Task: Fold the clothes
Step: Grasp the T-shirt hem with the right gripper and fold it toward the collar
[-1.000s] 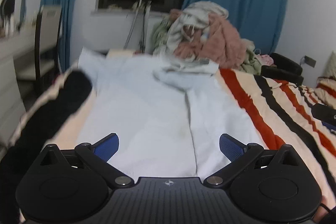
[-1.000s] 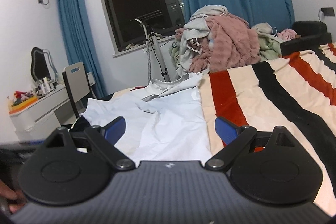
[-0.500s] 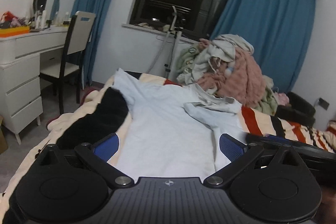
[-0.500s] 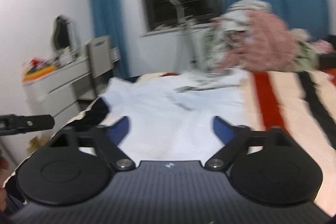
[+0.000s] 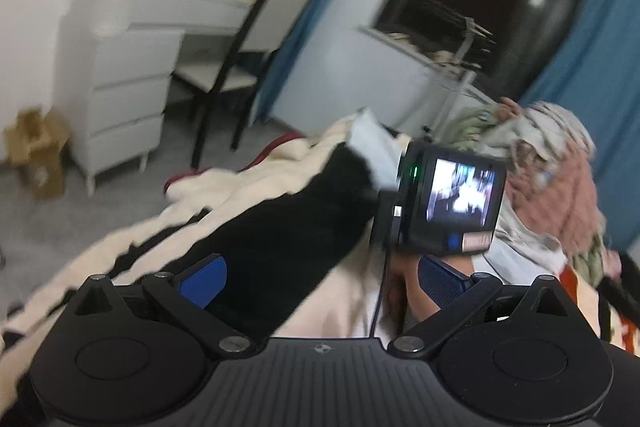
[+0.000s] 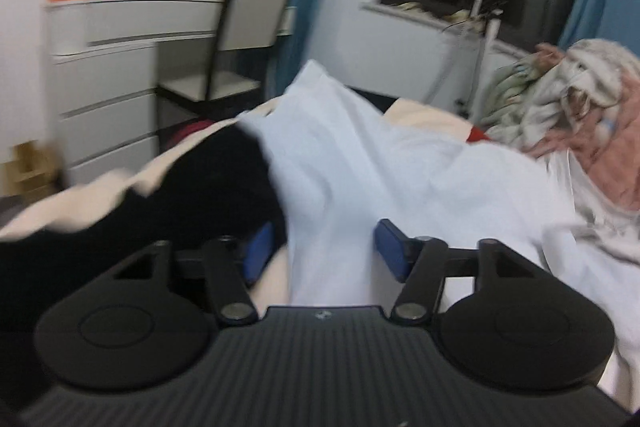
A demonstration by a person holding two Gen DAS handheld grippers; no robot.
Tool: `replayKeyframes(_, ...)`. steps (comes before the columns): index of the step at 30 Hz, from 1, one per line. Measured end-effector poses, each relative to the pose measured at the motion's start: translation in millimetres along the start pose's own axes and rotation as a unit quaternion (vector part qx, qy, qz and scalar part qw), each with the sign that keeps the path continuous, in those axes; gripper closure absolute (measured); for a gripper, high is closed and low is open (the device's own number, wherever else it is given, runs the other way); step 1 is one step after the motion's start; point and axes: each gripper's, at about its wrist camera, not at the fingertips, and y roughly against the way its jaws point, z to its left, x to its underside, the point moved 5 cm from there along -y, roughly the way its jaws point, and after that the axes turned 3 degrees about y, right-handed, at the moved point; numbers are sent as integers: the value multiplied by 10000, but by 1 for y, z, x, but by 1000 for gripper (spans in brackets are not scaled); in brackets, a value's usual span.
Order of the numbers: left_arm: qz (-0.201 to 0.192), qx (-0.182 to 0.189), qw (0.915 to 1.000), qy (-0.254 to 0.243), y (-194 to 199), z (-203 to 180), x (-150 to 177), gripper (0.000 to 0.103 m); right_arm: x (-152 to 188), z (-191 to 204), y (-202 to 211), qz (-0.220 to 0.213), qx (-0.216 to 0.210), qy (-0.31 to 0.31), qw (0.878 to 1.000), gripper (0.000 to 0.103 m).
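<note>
A pale blue-white shirt [image 6: 384,171] lies spread on the striped bed; in the right wrist view its left edge runs between my right gripper's [image 6: 324,251] open blue pads, which are narrower than before. In the left wrist view only a corner of the shirt [image 5: 372,143] shows behind the back of the right gripper unit [image 5: 448,203] and its small screen. My left gripper [image 5: 320,275] is open and empty above the black and cream stripes of the bedcover [image 5: 280,239].
A heap of unfolded clothes [image 6: 580,107] lies at the bed's far right. A white dresser [image 5: 116,75] and a chair [image 5: 244,67] stand left of the bed. A cardboard box [image 5: 36,155] sits on the floor. A window and blue curtains are behind.
Both grippers have swung left toward the shirt's left edge. The right gripper's jaws have narrowed around the cloth. The right gripper unit now fills the middle of the left wrist view.
</note>
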Motion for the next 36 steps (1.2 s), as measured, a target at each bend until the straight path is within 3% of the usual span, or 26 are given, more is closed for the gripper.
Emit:
replayKeyframes(2,-54,-176,9998,117,-11,9,-1,0,-11,1,-24,-87,381,43,9992,58)
replayKeyframes(7,-121,-539,9985,37,-31,12,1,0,-36,-9,-77,123,802,171,9966,64)
replayKeyframes(9,-162,-640,9978,-55,-36,10,4,0,-44,-14,-88,207,838,299,9958,80)
replayKeyframes(10,-183,-683,9974,-106,-38,8,6,0,-48,-16,-94,249,856,362,9954,96)
replayKeyframes(15,-301,-629,9971,-311,-37,-5,7,0,-70,-59,-60,-293,914,-171,9952,96)
replayKeyframes(21,-510,-374,9965,-540,-16,-25,13,0,-69,-170,8,-990,1260,-1126,9806,96)
replayKeyframes(26,-422,32,9947,-932,-10,-57,37,0,-18,-281,34,-835,1620,-2207,9582,96)
replayKeyframes(30,-78,327,9914,-1262,-26,-78,60,0,42,-323,23,-424,1664,-2603,9501,95)
replayKeyframes(33,67,333,9884,-1478,-43,-87,71,0,87,-351,14,-105,1678,-2858,9434,93)
replayKeyframes(34,86,310,9871,-1566,-48,-90,75,0,102,-360,11,2,1682,-2942,9408,88)
replayKeyframes(36,105,319,9856,-1657,-55,-95,79,0,118,-364,4,192,1426,-3088,9402,53)
